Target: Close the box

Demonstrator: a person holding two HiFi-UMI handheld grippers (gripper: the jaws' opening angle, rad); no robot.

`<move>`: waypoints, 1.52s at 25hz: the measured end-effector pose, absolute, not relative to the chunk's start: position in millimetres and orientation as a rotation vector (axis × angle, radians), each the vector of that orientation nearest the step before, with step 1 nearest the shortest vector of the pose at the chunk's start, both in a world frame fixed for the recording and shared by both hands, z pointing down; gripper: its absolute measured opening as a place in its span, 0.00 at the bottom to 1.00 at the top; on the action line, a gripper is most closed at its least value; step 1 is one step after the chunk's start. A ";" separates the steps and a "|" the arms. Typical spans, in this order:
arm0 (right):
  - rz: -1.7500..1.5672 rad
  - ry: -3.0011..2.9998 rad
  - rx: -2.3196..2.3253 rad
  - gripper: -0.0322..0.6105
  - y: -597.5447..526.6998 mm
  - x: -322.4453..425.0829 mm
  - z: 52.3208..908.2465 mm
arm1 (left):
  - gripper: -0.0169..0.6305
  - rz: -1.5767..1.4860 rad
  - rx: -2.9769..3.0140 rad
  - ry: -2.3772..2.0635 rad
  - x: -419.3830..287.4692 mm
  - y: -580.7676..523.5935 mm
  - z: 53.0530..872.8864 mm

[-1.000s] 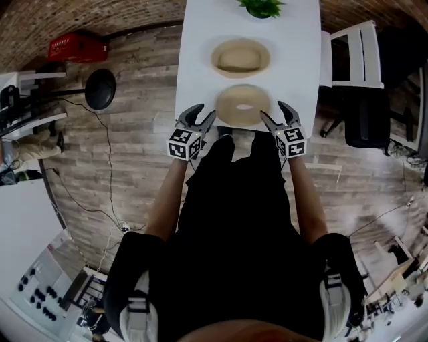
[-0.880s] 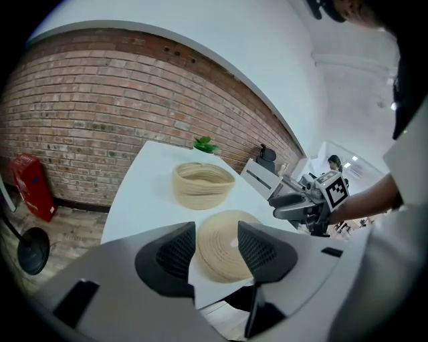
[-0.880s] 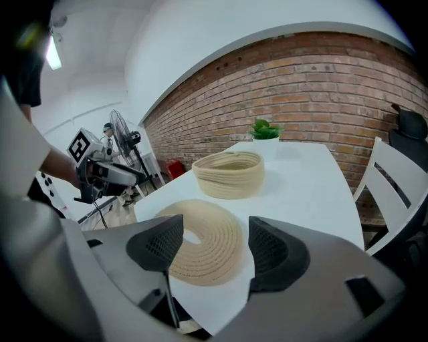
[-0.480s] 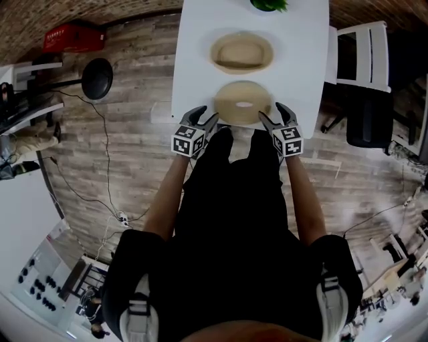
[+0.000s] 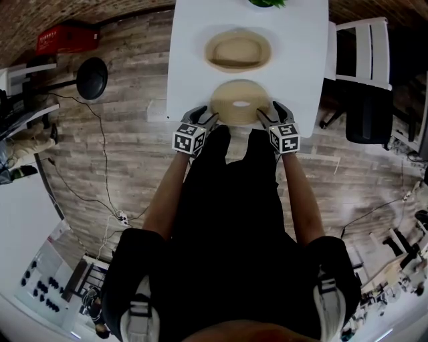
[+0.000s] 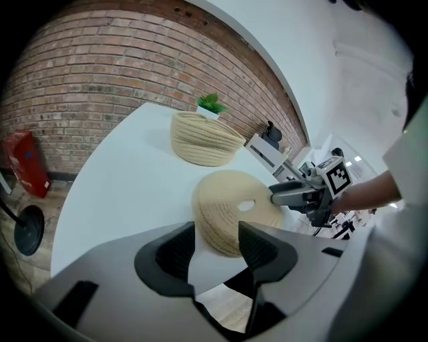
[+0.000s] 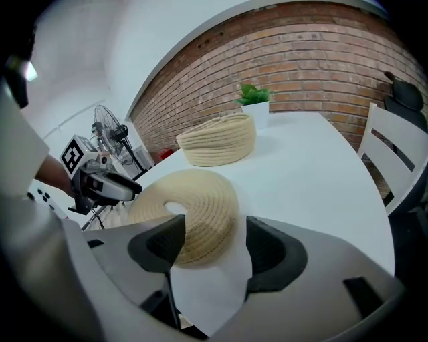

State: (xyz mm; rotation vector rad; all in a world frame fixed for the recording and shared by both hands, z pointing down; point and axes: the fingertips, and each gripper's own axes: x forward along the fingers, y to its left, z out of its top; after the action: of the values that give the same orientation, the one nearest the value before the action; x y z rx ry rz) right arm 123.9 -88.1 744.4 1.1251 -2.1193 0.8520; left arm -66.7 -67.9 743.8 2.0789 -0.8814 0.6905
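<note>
Wooden planks of the floor are seen round a smooth, white, rectangular bench, and a brick wall is shown behind it in the left gripper view. A white slatted chair is set at the bench's right side. The box, a round bowl-shaped basket of coiled pale rope, is placed near the bench's middle, open at the top. The lid, a shallow disc of the same coiled weave with a hole at its centre, is laid apart from the box, close to the near edge. Bare bench is left on both sides of box and lid. A small green plant is seen at the far edge, beyond the box.

The left tool is held at the lid's left rim with its jaws spread wide. The rim is seen between them, and no pad is pressed on it. The right tool is held at the lid's right rim. Its jaws are closing, with the rim between them but not clamped. Against the frame a second ago, both tools are found farther forward, beside the lid, where they had been short of it.
</note>
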 end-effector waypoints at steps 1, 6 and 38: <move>0.855 -2.119 1.119 0.49 -87.3 123.7 746.3 | 0.36 0.693 2.081 -0.879 -66.1 -69.2 745.1; 0.877 -2.124 1.109 0.47 -82.5 122.2 750.9 | 0.36 0.682 2.073 -0.868 -62.9 -74.4 750.2; 0.883 -2.123 1.222 0.35 -78.8 96.7 734.2 | 0.26 0.678 2.041 -0.873 -86.6 -69.7 737.1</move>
State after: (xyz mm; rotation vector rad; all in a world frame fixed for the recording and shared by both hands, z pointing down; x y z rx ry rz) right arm 96.7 -78.8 734.2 1.2217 -2.1231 0.8828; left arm -86.6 -69.7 737.1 2.0406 -0.8728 0.6781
